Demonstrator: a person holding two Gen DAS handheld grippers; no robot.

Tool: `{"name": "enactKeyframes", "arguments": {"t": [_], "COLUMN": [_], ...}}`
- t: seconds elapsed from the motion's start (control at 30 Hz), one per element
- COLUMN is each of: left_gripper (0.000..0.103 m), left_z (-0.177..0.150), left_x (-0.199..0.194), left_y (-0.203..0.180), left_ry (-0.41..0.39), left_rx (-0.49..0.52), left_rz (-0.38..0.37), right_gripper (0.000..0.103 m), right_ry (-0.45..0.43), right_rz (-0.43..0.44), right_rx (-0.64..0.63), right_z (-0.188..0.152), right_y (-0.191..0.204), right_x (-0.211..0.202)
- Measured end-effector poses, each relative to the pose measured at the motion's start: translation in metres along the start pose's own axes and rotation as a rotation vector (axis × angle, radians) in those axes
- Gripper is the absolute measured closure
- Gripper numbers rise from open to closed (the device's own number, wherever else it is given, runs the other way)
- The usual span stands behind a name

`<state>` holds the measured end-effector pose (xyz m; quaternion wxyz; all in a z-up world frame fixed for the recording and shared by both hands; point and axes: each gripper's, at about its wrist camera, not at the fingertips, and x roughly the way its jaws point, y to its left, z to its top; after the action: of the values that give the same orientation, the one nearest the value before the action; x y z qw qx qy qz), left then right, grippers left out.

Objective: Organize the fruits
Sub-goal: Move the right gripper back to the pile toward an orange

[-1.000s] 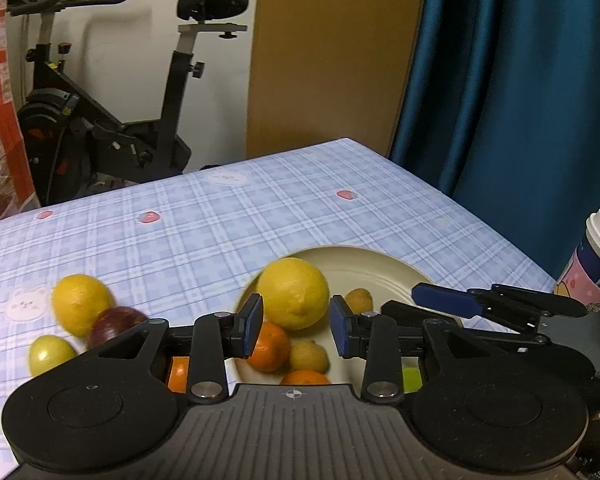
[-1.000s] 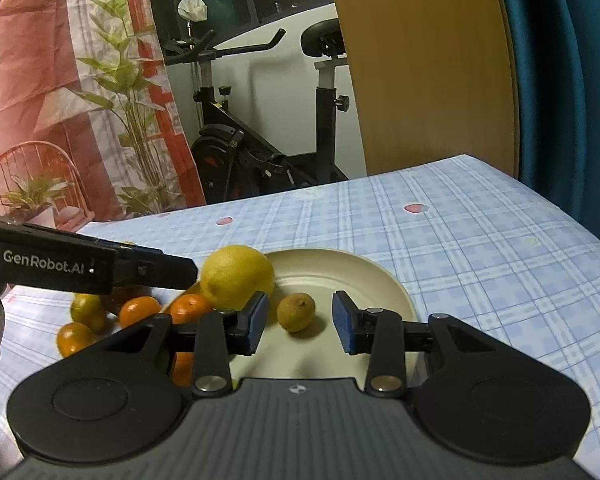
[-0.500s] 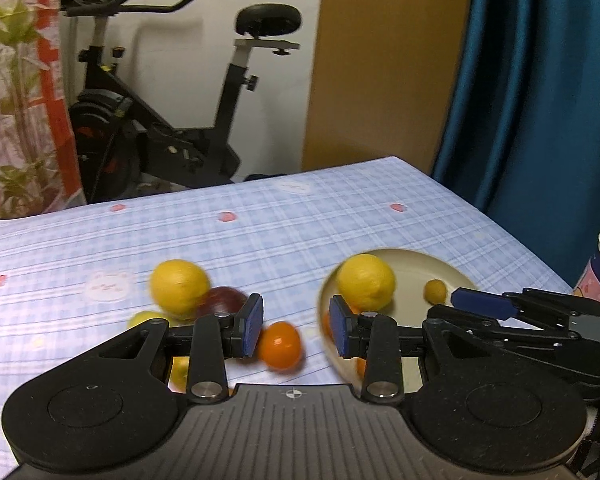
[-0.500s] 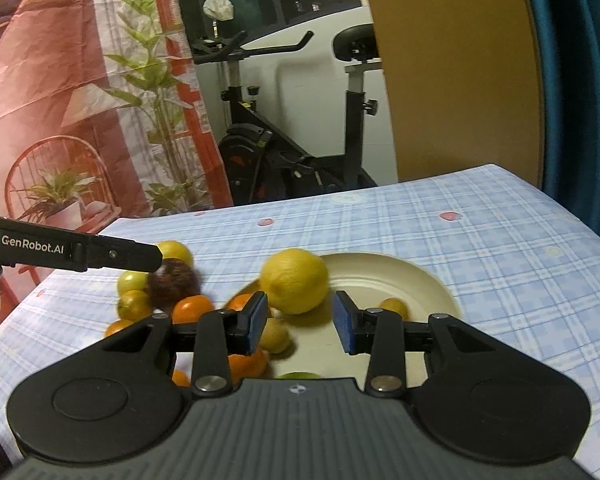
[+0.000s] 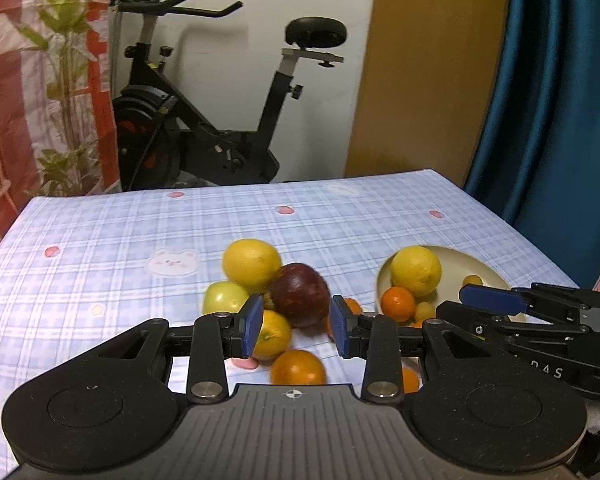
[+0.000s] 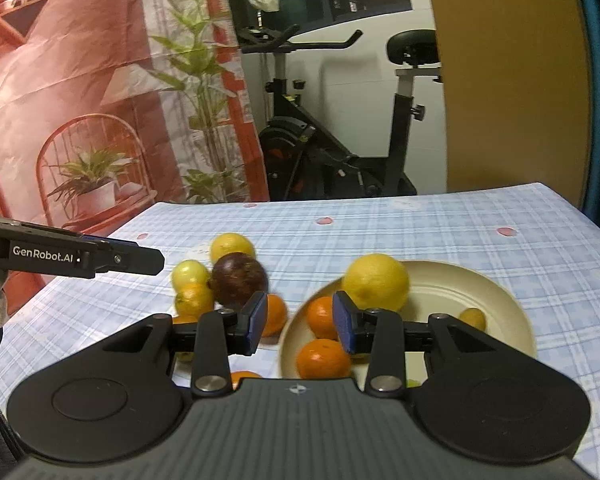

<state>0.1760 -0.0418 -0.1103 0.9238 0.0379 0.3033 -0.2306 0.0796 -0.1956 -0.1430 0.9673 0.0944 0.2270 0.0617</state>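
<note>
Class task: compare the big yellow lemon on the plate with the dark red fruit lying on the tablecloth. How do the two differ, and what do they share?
The lemon is bright yellow; the dark red fruit is deep maroon. The lemon sits on the cream plate, at its rim; the dark red fruit lies on the tablecloth. The lemon tapers slightly; the dark red fruit looks rounder. Both are among the largest fruits and touch smaller citrus.

Left black two-finger gripper (image 5: pixel 296 328), bottom centre of frame, jaws slightly parted and empty; right black two-finger gripper (image 6: pixel 300 326) likewise, tilted downward.
</note>
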Motion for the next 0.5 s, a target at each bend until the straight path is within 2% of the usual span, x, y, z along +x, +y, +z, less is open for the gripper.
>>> {"name": "enactKeyframes", "arguments": {"t": [0.5], "left_gripper": [0.065], "left_z": [-0.026], "left_x": [-0.017], "left_y": [0.033], "left_ry": [0.007], "left_rx": [-0.110], "left_rz": [0.055], "right_gripper": [0.064], "right_ry": [0.038], "right_rz": [0.046], "right_rx": [-0.050], "right_z": [-0.020], "right_y": [0.023], "right_x": [0.009]}}
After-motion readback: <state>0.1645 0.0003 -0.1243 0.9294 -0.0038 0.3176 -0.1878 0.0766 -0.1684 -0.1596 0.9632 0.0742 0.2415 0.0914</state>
